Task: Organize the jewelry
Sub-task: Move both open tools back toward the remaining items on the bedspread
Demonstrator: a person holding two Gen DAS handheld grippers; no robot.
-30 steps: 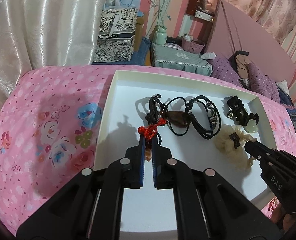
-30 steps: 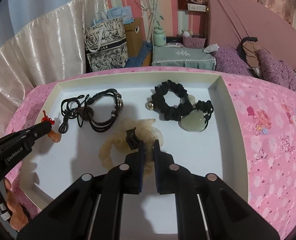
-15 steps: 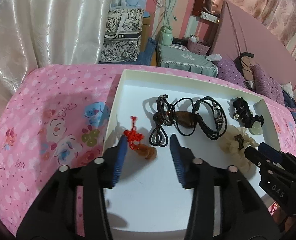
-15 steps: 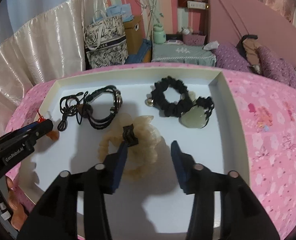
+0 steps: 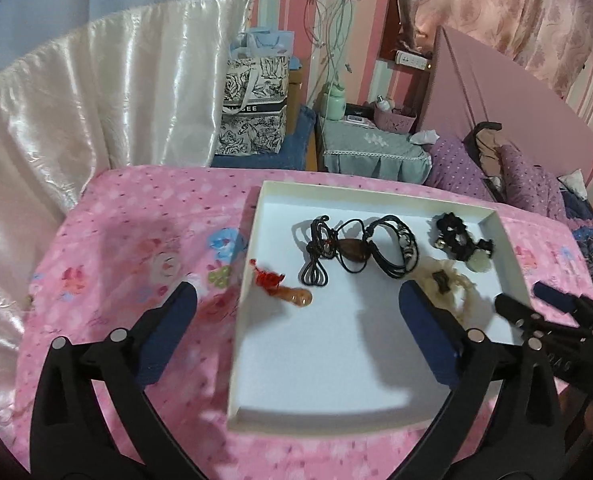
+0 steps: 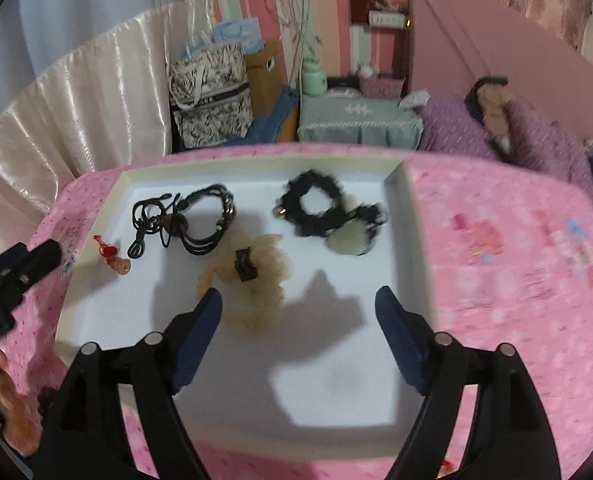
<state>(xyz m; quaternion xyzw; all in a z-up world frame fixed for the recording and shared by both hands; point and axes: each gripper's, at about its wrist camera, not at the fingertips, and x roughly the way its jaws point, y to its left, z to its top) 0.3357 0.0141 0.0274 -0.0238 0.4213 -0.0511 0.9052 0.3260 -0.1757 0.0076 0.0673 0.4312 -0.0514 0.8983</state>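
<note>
A white tray (image 5: 376,200) sits on the pink flowered bedspread and holds jewelry. An orange pendant with a red knot (image 5: 284,290) lies near its left wall, also in the right wrist view (image 6: 116,260). Black cord necklaces with a brown stone (image 5: 356,248) lie in the middle. A cream scrunchie (image 6: 252,280), a black scrunchie (image 6: 316,204) and a pale green jade pendant (image 6: 348,240) lie to the right. My left gripper (image 5: 296,296) is open and empty above the tray's front left. My right gripper (image 6: 298,300) is open and empty above the tray's front.
The tray (image 6: 256,168) lies on a bed with a pink spread (image 5: 136,220). A satin curtain (image 5: 96,100) hangs at left. A printed tote bag (image 5: 256,108), a draped nightstand (image 5: 372,152) and purple pillows (image 5: 528,176) stand behind.
Both grippers released their pieces, opened wide and drew back and up from the tray. The orange pendant now lies by the tray's left wall, the cream scrunchie in the middle.
</note>
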